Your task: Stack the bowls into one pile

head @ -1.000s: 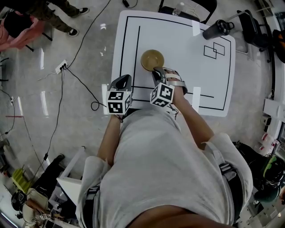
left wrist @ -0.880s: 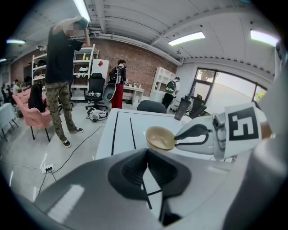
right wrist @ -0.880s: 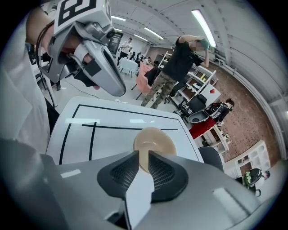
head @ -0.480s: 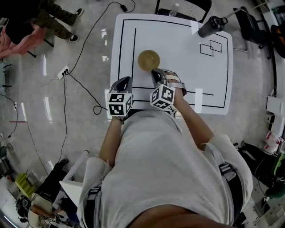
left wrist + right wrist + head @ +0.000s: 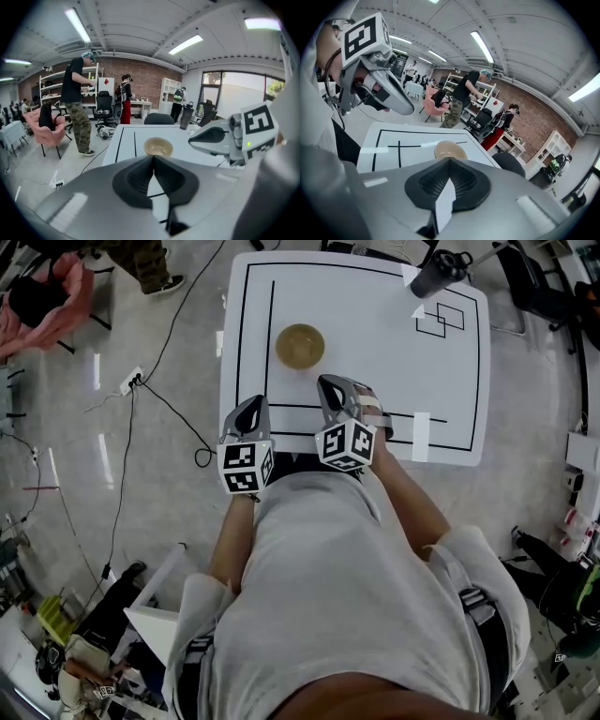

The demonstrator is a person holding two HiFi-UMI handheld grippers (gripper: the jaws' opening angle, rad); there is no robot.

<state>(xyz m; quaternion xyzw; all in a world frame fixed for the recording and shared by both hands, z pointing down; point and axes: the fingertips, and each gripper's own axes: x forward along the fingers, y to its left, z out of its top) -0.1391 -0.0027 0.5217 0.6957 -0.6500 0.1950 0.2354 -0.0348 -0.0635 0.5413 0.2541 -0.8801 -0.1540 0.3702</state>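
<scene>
One tan bowl [image 5: 300, 345] stands upright on the white table [image 5: 375, 352], inside the black outline; whether more bowls nest in it I cannot tell. My left gripper [image 5: 255, 407] hangs shut over the table's near edge, left of and short of the bowl. My right gripper [image 5: 335, 387] is just right of it, a little short of the bowl; its jaws have just been closing and are now shut with nothing between them. The bowl [image 5: 158, 146] lies ahead of the left gripper [image 5: 153, 158], and the bowl [image 5: 450, 151] also lies beyond the right gripper [image 5: 449, 161].
A black bottle [image 5: 439, 273] stands at the table's far right corner beside taped squares [image 5: 439, 320]. A white tape strip [image 5: 419, 435] crosses the near line. Cables [image 5: 159, 399] run over the floor on the left, where people [image 5: 141, 263] stand. A chair [image 5: 159, 118] is behind the table.
The right gripper has drawn back from the bowl's rim and both grippers have lifted toward me. The bowl stays where it was on the table.
</scene>
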